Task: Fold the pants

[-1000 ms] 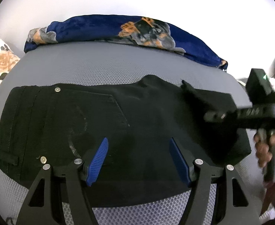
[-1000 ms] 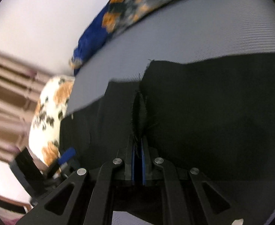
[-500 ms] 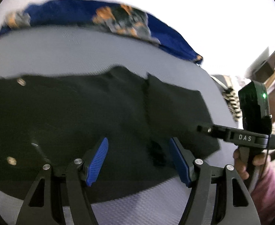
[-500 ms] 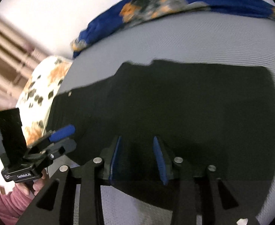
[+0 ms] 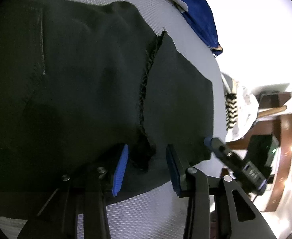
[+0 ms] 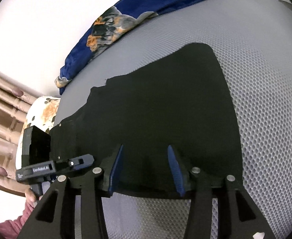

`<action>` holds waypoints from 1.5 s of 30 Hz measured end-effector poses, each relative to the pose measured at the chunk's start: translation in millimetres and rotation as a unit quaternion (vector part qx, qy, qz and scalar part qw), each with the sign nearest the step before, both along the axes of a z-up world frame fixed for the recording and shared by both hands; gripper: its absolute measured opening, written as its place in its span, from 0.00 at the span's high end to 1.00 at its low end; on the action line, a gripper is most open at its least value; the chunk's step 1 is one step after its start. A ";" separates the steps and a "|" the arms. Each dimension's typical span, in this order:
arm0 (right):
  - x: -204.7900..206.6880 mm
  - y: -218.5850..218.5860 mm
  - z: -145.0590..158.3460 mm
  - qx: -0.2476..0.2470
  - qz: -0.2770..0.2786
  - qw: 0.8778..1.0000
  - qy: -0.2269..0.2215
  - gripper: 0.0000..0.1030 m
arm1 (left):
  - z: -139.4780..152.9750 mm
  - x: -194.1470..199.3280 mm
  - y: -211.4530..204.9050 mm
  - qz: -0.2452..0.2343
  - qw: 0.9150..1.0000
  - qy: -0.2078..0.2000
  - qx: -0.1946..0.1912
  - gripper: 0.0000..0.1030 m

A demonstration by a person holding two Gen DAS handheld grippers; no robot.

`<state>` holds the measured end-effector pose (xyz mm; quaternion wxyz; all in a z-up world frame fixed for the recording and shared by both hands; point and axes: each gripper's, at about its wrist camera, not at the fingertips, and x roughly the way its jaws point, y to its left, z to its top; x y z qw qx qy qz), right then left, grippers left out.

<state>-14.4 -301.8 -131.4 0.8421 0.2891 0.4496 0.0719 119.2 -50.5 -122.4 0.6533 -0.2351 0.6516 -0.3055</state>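
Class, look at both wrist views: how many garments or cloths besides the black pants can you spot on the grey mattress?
1: a blue patterned cloth bunched along the mattress's far edge, beyond the black pants. Others may lie out of view.

The pants (image 6: 161, 123) were black on a grey honeycomb-mesh mattress (image 6: 265, 91). Far off, a blanket (image 6: 110, 31) was navy with orange-grey print.
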 end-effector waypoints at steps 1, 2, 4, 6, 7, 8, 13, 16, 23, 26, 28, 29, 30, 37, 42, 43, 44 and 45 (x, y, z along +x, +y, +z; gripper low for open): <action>-0.7 -0.3 -2.2 0.002 0.000 1.000 0.001 0.58 | -1.0 0.2 -1.8 0.003 1.000 0.007 -0.005 0.61; -1.3 -1.1 -3.5 0.003 -0.001 1.000 0.002 0.58 | -2.3 0.4 -2.8 0.004 1.000 0.013 -0.009 0.61; -1.2 -2.2 -6.1 0.006 -0.001 1.000 0.002 0.58 | -7.0 -1.5 -11.5 0.004 0.999 0.029 -0.022 0.61; -2.0 -4.5 -7.9 0.011 -0.003 1.000 0.000 0.58 | -9.2 -3.8 -19.8 0.002 0.999 0.032 -0.029 0.64; -2.1 -5.5 -8.4 0.013 -0.004 1.000 -0.001 0.58 | -9.4 -4.7 -22.9 0.001 0.999 0.027 -0.027 0.68; -0.4 -5.0 -8.1 0.015 -0.005 1.000 0.000 0.58 | -9.9 -4.6 -24.0 0.000 0.999 0.023 -0.026 0.83; -1.7 -5.8 -8.4 0.007 -0.002 1.000 0.001 0.58 | 3.4 -12.2 -27.0 -0.017 1.000 -0.020 -0.014 0.92; -4.5 -5.8 -6.2 -0.001 0.001 1.000 0.000 0.57 | 19.2 -20.6 -21.7 -0.033 0.998 -0.053 -0.009 0.92; 1.5 7.6 -15.7 -0.029 0.009 0.999 0.013 0.57 | -0.3 -28.1 -25.8 -0.051 0.995 -0.073 0.050 0.91; 6.3 16.0 -10.7 -0.063 0.024 0.998 0.016 0.57 | 12.8 -32.5 -32.2 -0.064 0.986 -0.123 0.090 0.82; 9.6 17.0 -3.6 -0.076 0.027 0.997 0.012 0.57 | 27.5 -34.3 -35.5 -0.069 0.973 -0.179 0.130 0.80; 11.5 16.2 1.5 -0.090 0.021 0.996 0.005 0.57 | 32.0 -33.9 -34.8 -0.066 0.968 -0.199 0.140 0.80; 14.1 15.2 9.5 -0.116 0.011 0.993 -0.009 0.56 | 41.7 -33.1 -36.9 -0.064 0.956 -0.237 0.162 0.78; 59.0 7.3 30.3 -0.233 -0.007 0.972 -0.038 0.60 | 60.9 -4.3 -59.8 -0.068 0.911 -0.353 0.201 0.57; 90.1 -3.8 20.6 -0.243 -0.011 0.970 -0.017 0.62 | 45.1 27.3 -81.4 -0.075 0.918 -0.332 0.203 0.57; 94.8 -6.2 16.8 -0.246 -0.014 0.969 -0.010 0.66 | 39.1 33.7 -85.1 -0.073 0.921 -0.322 0.208 0.57; 98.4 -8.0 13.2 -0.248 -0.015 0.969 -0.004 0.67 | 35.0 37.1 -87.5 -0.072 0.922 -0.315 0.213 0.57; 102.0 -8.9 9.3 -0.248 -0.012 0.969 0.001 0.67 | 26.7 44.8 -89.3 -0.074 0.924 -0.304 0.222 0.57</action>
